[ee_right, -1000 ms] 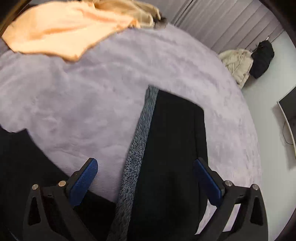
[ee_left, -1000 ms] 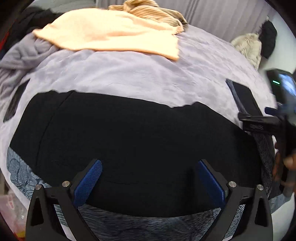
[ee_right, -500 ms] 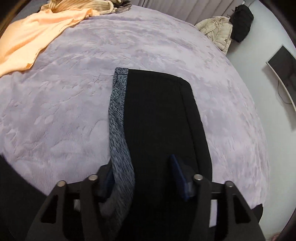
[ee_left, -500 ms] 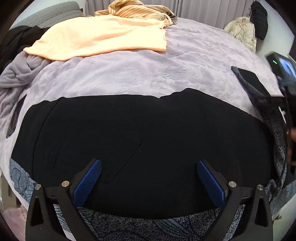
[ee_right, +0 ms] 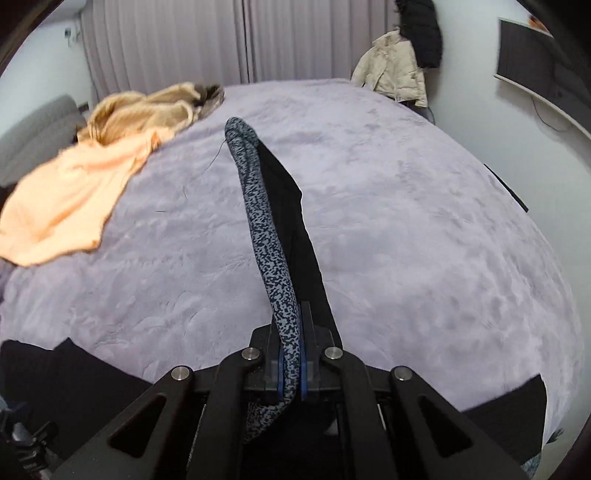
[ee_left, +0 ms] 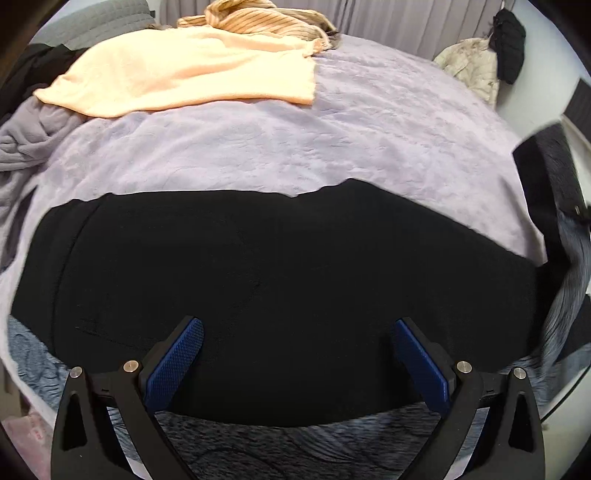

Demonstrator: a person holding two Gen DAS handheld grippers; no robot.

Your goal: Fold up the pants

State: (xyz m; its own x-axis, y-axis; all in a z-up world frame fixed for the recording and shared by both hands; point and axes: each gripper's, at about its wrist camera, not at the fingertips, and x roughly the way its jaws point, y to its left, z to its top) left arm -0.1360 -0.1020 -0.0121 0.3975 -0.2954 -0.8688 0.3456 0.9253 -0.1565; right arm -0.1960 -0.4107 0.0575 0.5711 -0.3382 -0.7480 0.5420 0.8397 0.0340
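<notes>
Step in hand, as judged: first fold, leg end gripped and raised for carrying toward the waist.

Pants (ee_left: 280, 280): spread flat along the near edge of the bed (ee_left: 369, 147), black side up, speckled blue-grey lining exposed along the near hem. One end off the blanket, drawn up as a narrow strip in the right-wrist view, lining (ee_right: 266, 229) leftward, black face rightward.

Right gripper (ee_right: 291, 373): fingers pressed together, pinching the pants strip between the blue pads. Fabric running from the jaws up and away toward the far edge of the bed, hanging free above the blanket. Gripper pointed forward over the bed, tilted upward enough to show curtain and wall.

Left gripper (ee_left: 295, 354): fingers (ee_left: 177, 358) spread wide, nothing between them. Poised above the near middle of the pants, pointed across the bed toward the far edge. Contact with the fabric: cannot tell.

Next move, as judged: carry the raised end across to the opposite end of the pants, align edges, lower, release. Left gripper suited to pinning the flat portion against sliding. Risk: lining twisting, leaving the fold uneven.

Elsewhere: peach cloth (ee_left: 192, 74) and striped garment (ee_left: 266, 22) at the far left corner of the bed; jackets (ee_right: 399, 70) beyond the far right edge.
</notes>
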